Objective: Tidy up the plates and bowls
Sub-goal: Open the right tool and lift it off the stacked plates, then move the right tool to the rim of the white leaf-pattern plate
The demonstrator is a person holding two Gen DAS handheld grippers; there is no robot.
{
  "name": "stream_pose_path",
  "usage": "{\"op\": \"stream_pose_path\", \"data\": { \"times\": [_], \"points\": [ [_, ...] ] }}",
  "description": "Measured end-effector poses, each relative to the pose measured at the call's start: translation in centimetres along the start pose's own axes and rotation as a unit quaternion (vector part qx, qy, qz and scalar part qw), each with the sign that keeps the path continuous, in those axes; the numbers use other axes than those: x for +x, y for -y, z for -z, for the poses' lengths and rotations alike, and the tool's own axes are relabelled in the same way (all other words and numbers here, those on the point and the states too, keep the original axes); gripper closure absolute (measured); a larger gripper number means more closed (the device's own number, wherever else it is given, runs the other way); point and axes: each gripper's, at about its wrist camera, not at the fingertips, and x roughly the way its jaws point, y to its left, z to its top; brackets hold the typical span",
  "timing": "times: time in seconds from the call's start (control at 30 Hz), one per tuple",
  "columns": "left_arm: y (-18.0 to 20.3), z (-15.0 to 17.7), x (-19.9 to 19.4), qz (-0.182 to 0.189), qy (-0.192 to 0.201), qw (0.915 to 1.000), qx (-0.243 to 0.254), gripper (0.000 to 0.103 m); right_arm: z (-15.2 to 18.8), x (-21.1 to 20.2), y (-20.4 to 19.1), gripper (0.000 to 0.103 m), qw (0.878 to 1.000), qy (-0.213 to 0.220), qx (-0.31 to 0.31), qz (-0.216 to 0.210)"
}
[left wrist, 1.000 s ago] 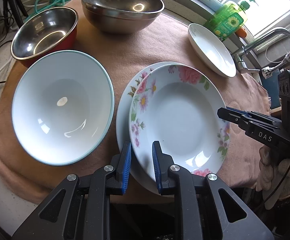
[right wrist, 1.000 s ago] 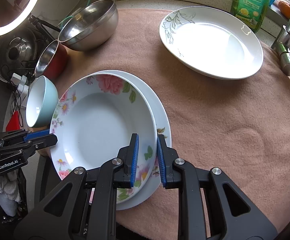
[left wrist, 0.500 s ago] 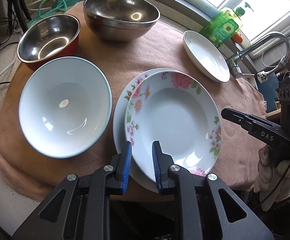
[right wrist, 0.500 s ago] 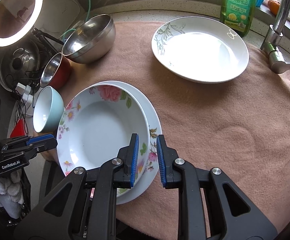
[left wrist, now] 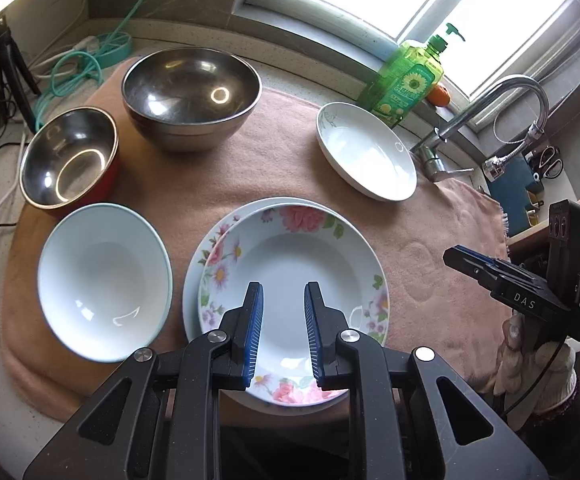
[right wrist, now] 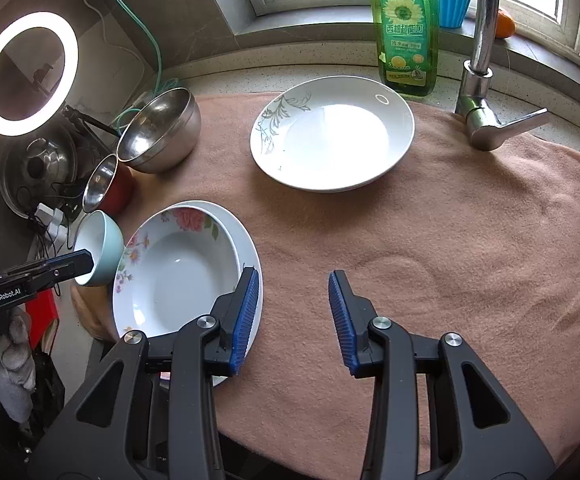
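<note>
A floral deep plate (left wrist: 290,264) (right wrist: 178,272) lies nested on a wider plate (left wrist: 194,280) on the pink towel (left wrist: 290,168). My left gripper (left wrist: 284,320) hovers over the floral plate's near half. Its jaws are narrowly apart with nothing between them. My right gripper (right wrist: 293,308) is over bare towel just right of the stack, jaws opening and empty, its left finger above the lower plate's rim. A white plate with a leaf sprig (right wrist: 329,132) sits at the back. A pale blue bowl (left wrist: 102,280), a red-sided steel bowl (left wrist: 66,156) and a large steel bowl (left wrist: 190,92) stand to the left.
A green dish soap bottle (right wrist: 405,28) and a faucet (right wrist: 481,80) stand behind the towel by the window. A ring light (right wrist: 26,72), cables and a pot lid (right wrist: 38,164) crowd the left side. A gloved hand (left wrist: 529,356) holds the right gripper.
Both grippers have risen and drawn back from the floral plate, which stays on the lower plate. The right one shifted right and its jaws widened. The left gap looks unchanged.
</note>
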Motion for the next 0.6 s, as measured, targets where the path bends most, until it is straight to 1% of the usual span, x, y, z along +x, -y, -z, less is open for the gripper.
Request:
{"op": "stream_pose_path", "data": {
  "times": [0.07, 0.1, 0.17, 0.27, 0.4, 0.47, 0.5, 0.6],
  "points": [
    [0.8, -0.7, 0.0, 0.004, 0.003, 0.9999, 0.011, 0.085, 0.1, -0.7, 0.5, 0.064, 1.0, 0.008, 0.004, -0.002],
    [1.1, -1.1, 0.1, 0.006, 0.004, 0.9998, 0.016, 0.085, 0.1, -1.0, 0.8, 0.059, 1.0, 0.014, 0.008, -0.003],
    [1.6, -1.8, 0.4, 0.004, 0.005, 0.9997, 0.022, 0.085, 0.2, -1.5, 1.4, 0.055, 1.0, 0.026, 0.014, 0.0],
    [2.2, -2.8, 0.9, 0.013, -0.003, 0.9995, 0.03, 0.085, 0.1, -2.4, 2.5, 0.055, 0.998, 0.049, 0.028, 0.008],
    [3.0, -4.3, 1.4, 0.009, -0.007, 0.9986, 0.051, 0.085, -0.2, -3.2, 3.7, 0.055, 0.996, 0.078, 0.048, 0.012],
    [3.3, -5.4, 1.9, 0.012, -0.008, 0.9982, 0.058, 0.085, -0.7, -3.2, 4.5, 0.055, 0.995, 0.079, 0.061, 0.003],
    [3.5, -6.0, 2.3, 0.015, -0.01, 0.9979, 0.062, 0.085, -1.0, -3.1, 4.7, 0.055, 0.995, 0.079, 0.064, 0.006],
    [3.9, -8.0, 3.4, 0.036, -0.017, 0.997, 0.067, 0.085, -1.9, -3.2, 4.9, 0.055, 0.994, 0.09, 0.056, 0.038]
  ]
}}
